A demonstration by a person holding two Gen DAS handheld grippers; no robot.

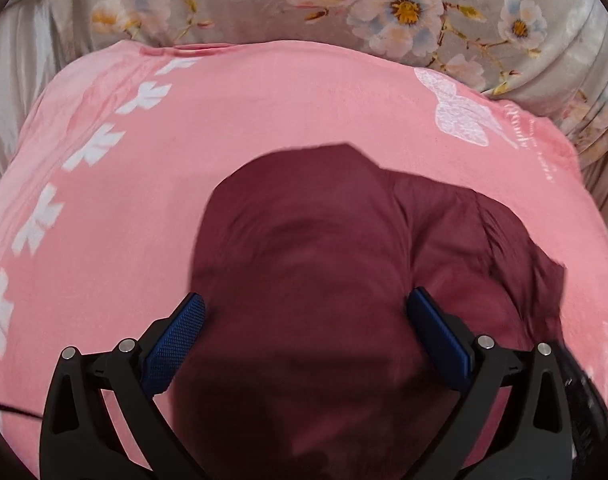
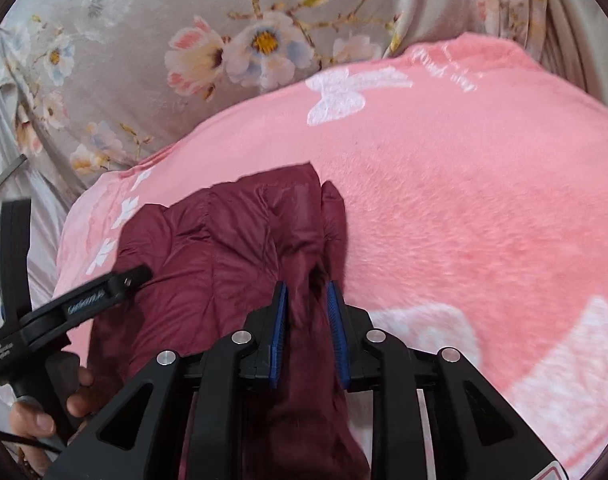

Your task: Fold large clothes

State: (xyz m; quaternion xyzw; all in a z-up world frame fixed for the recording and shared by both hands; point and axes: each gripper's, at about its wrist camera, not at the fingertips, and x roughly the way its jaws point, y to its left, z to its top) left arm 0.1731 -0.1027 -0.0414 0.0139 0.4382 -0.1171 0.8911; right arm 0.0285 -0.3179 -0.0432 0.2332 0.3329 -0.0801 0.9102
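Observation:
A maroon puffy jacket point(image 1: 304, 260) lies bunched on a pink blanket point(image 1: 264, 100). My left gripper point(image 1: 305, 308) is wide open, its blue pads on either side of the jacket's bulk, just above it. In the right wrist view the jacket point(image 2: 224, 248) spreads to the left, and my right gripper point(image 2: 307, 304) is shut on a fold of the jacket's right edge. The left gripper's body point(image 2: 64, 308) and the hand holding it show at the left of the right wrist view.
The pink blanket point(image 2: 463, 200) with white butterfly prints covers the bed. A grey floral sheet point(image 1: 383, 4) lies behind it, also in the right wrist view point(image 2: 184, 40). A black cable point(image 1: 12, 410) trails at lower left.

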